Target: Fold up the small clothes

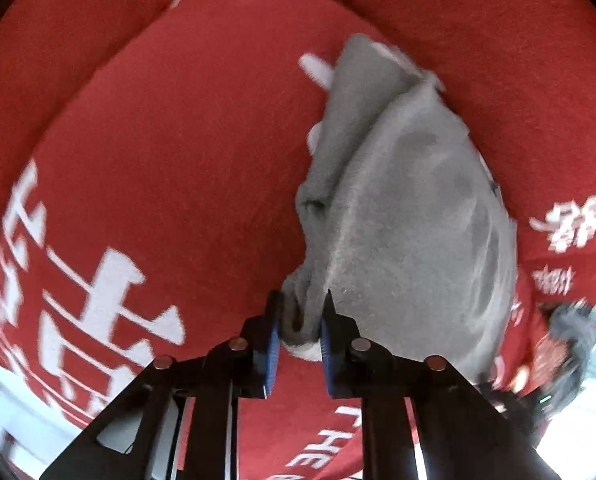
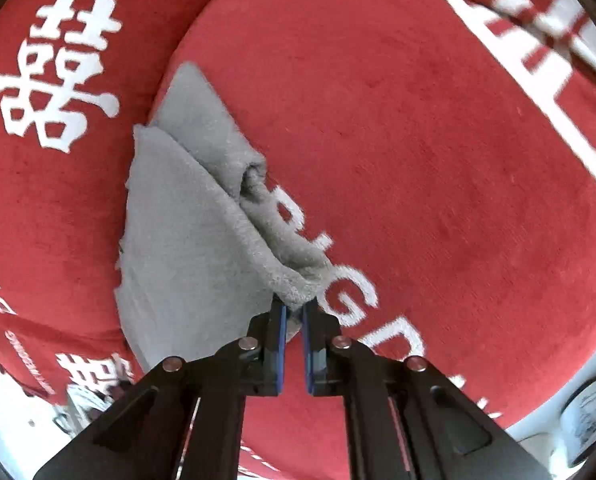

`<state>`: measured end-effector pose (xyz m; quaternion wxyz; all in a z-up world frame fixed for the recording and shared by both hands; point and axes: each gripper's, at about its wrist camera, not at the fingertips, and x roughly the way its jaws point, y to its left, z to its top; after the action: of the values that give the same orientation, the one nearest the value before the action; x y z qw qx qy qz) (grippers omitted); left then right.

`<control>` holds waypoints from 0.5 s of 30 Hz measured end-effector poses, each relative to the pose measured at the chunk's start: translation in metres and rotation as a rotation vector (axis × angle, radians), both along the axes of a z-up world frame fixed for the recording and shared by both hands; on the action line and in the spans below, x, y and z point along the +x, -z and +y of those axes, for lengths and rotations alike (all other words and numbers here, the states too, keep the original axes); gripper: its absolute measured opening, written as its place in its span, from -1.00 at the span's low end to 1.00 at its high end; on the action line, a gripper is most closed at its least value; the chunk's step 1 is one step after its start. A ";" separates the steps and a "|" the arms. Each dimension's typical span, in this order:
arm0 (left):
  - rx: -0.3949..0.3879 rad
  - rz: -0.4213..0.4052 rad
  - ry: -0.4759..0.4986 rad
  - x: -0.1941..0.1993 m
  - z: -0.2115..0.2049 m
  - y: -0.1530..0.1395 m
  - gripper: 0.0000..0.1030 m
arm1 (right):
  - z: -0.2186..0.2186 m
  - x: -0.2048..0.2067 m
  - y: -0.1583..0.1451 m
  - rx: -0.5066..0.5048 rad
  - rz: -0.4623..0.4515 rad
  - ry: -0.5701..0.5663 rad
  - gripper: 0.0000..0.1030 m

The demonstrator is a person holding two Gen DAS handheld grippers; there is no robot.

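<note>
A small grey fleecy garment (image 1: 410, 208) hangs bunched above a red cloth with white lettering (image 1: 186, 168). My left gripper (image 1: 300, 312) is shut on a bunched corner of it, blue pads pinching the fabric. In the right wrist view the same grey garment (image 2: 186, 232) drapes down to the left, and my right gripper (image 2: 294, 308) is shut on another bunched corner. The garment is lifted and folds over itself between the two grips. Its far end rests on the red cloth.
The red cloth (image 2: 438, 180) with white characters covers the whole surface below. A white surface edge and a printed mug-like object (image 2: 590, 416) show at lower right. A dark object (image 1: 570, 344) lies at the left view's right edge.
</note>
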<state>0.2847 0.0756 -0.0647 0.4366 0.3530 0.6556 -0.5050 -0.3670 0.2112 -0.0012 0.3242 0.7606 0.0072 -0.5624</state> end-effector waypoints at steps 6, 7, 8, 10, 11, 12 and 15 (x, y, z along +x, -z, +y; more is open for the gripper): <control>-0.025 -0.137 0.112 -0.015 0.006 0.012 -0.63 | -0.003 0.003 -0.008 0.045 0.092 -0.129 -0.87; -0.024 -0.117 0.089 -0.010 0.009 0.016 -0.63 | -0.003 0.003 -0.001 0.063 0.095 -0.145 -0.87; -0.031 -0.100 0.071 -0.006 0.010 0.015 -0.63 | -0.004 0.004 0.004 0.073 0.104 -0.169 -0.87; -0.028 -0.111 0.076 0.000 0.013 0.012 -0.63 | -0.003 0.004 0.004 0.064 0.125 -0.199 -0.87; -0.029 -0.119 0.090 0.002 0.014 0.011 -0.59 | -0.003 0.005 0.001 0.063 0.134 -0.215 -0.87; -0.027 -0.122 0.099 0.003 0.014 0.011 -0.57 | -0.003 0.007 -0.001 0.069 0.144 -0.236 -0.86; -0.035 -0.158 0.124 0.000 0.012 0.004 -0.57 | -0.011 0.016 -0.007 0.107 0.181 -0.282 -0.85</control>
<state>0.2851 0.0879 -0.0690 0.4609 0.4238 0.5870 -0.5132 -0.3507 0.2004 0.0059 0.3568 0.7147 0.1730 -0.5762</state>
